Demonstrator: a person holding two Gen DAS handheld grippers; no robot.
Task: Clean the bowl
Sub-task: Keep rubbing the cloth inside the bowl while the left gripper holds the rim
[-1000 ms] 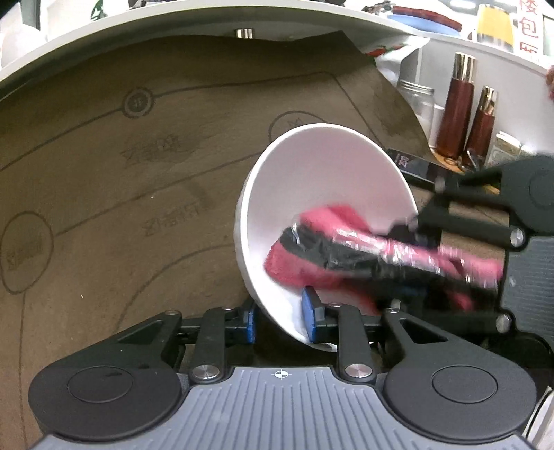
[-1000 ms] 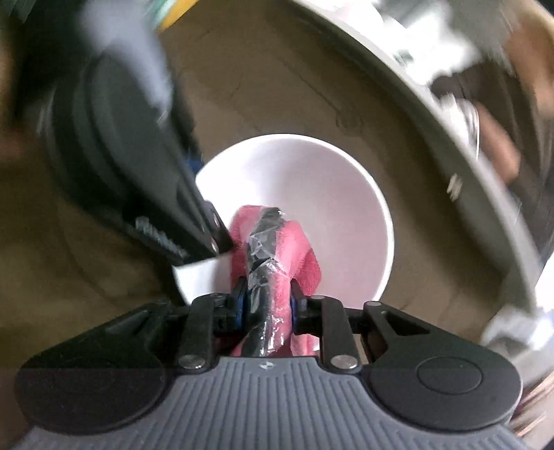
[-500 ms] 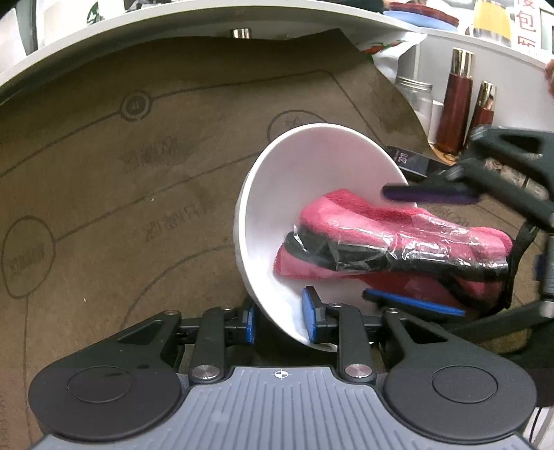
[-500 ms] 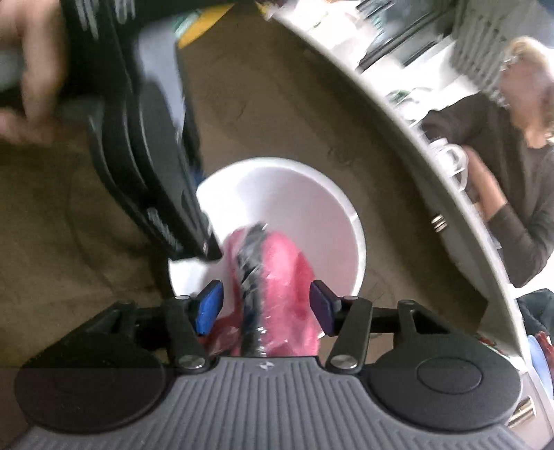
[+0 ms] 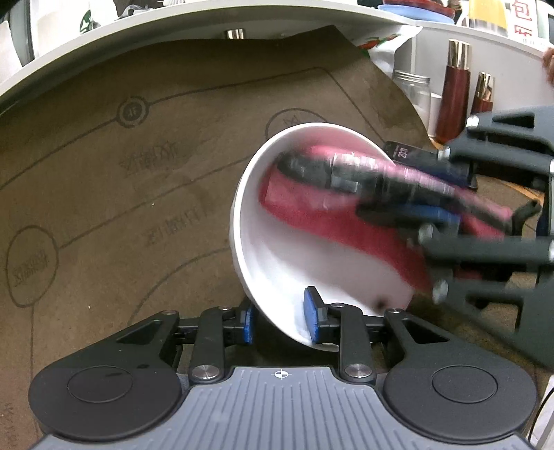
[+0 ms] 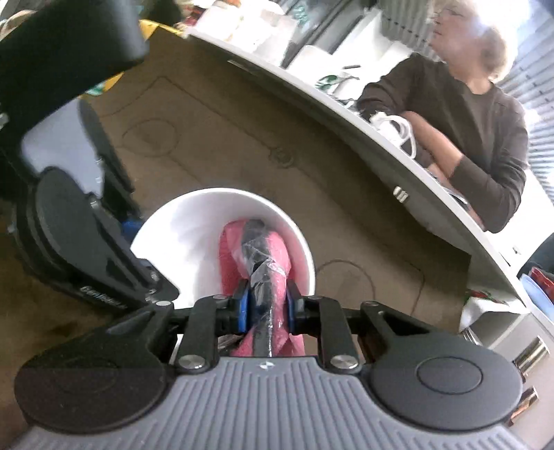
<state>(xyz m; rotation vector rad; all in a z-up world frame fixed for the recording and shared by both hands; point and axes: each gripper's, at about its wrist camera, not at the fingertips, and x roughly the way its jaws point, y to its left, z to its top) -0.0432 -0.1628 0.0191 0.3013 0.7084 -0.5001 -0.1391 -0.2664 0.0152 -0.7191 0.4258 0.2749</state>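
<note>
Over the brown mat (image 5: 138,180): white bowl (image 5: 277,277), tilted
Left gripper (image 5: 278,316): clamped on the bowl's rim
Right gripper (image 6: 266,308): clenched on pink cloth (image 6: 273,249), inside bowl

A brown mat (image 5: 138,180) printed with dark lines, circles and characters is spread over a white table (image 5: 114,31), whose curved edge is seen beyond it. At the far right of the left view, two dark red bottles with gold caps (image 5: 453,90) are stood upright beside a clear glass jar (image 5: 412,90) — all well apart from the mat's centre. In the right view a person in a dark long-sleeved top (image 6: 484,138) is seated behind the table's edge — arms folded.
</note>
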